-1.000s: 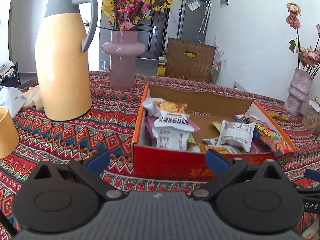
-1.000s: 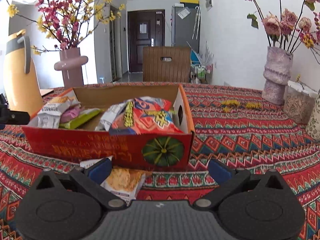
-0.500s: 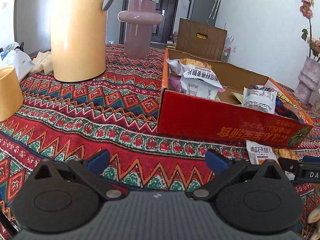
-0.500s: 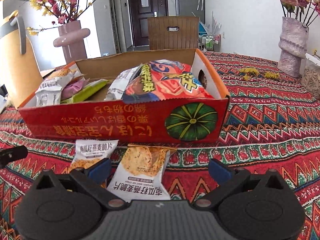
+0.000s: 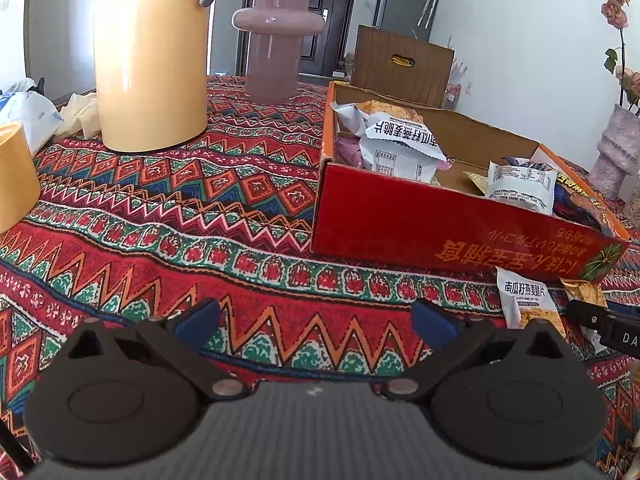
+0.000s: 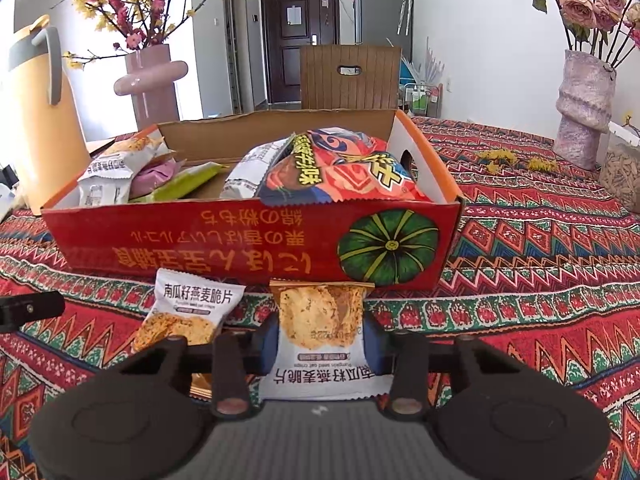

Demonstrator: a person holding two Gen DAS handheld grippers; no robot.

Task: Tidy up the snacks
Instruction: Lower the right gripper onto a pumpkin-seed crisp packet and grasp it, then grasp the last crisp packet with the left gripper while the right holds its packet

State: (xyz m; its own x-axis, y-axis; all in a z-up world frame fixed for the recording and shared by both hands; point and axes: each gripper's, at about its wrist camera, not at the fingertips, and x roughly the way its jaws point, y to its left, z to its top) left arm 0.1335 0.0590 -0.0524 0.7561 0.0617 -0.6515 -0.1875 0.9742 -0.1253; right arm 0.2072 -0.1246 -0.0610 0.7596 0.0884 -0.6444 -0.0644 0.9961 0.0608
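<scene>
Before the red snack box, on the counter, the right gripper is closing on an oat-crisp packet; grip should be confirmed before lifting clear of the box wall, while the left gripper stands apart, empty.

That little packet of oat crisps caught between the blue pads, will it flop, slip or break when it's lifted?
The oat crisp packet is a thin film pouch, so its free ends will probably sag. It looks light for its size. The right hand-held gripper is closing with the packet between its pads; glossy film may slip, and the crisps pictured on it would likely crack if squeezed hard.
</scene>
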